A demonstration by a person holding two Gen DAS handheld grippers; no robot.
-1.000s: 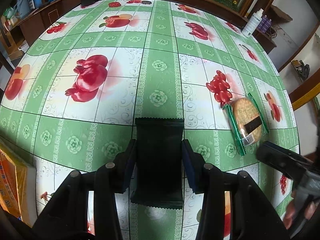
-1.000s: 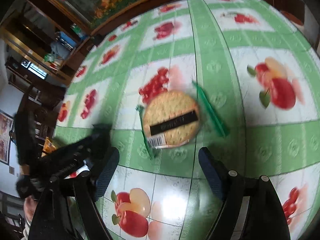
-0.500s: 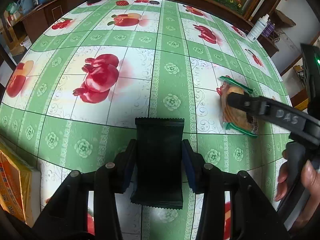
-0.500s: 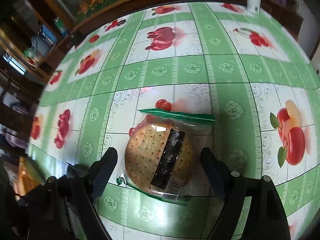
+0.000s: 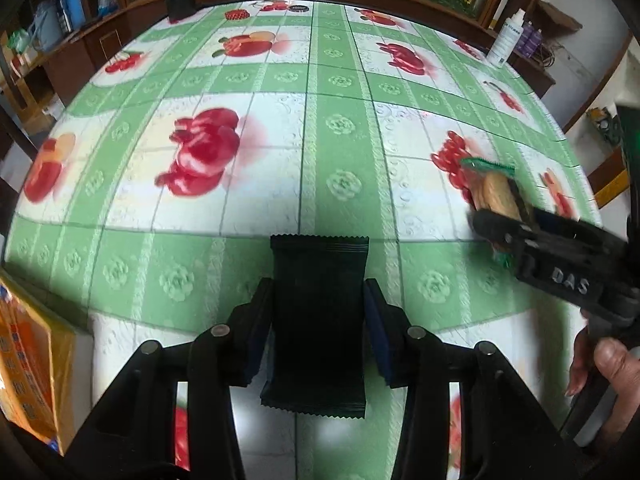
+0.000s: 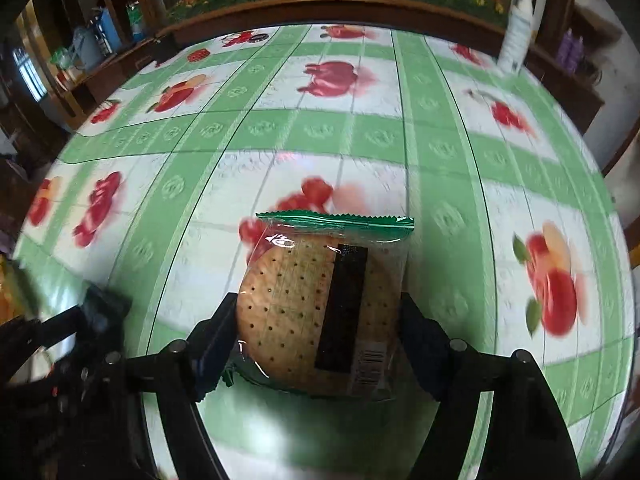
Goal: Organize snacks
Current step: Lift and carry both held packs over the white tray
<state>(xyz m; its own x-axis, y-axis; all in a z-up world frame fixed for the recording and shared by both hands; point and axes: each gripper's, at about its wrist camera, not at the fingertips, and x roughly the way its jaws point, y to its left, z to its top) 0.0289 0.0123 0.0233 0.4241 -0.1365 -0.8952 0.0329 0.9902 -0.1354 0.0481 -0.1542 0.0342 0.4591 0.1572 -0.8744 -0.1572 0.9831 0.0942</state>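
Since half a second ago my right gripper (image 6: 318, 312) has closed in: the cracker pack (image 6: 320, 304), which then lay between parted pads with table showing at each side, is now pinched at both edges by the two fingers (image 6: 214, 334). A second ago the same pack lay flat ahead of that gripper, untouched. In the left view the pack (image 5: 494, 196) sits at 3 o'clock with the right gripper (image 5: 496, 220) upon it; whether it has left the tablecloth (image 5: 340, 152) I cannot tell.

My left gripper (image 5: 318, 320) is unchanged across all frames, clamped on the black sachet (image 5: 318, 320), both pads pressed to its long sides, its serrated far end pointing to 12 o'clock.

Surroundings: an orange-yellow box (image 5: 26, 364) at 8 o'clock in the left view, cut by the frame edge. A white bottle (image 5: 506, 38) stands at 2 o'clock on the table's far rim, with purple bottles (image 5: 530, 38) just beyond. A small dark object (image 5: 181, 4) rests at 11 o'clock on the far rim. Nothing lies between the two grippers.

My right hand (image 5: 608, 364) shows partly at 4 o'clock, thumb visible only. The pack's near seal is hidden beneath the right fingers. The printed black label on the pack is unreadable. Background is motion-blurred.
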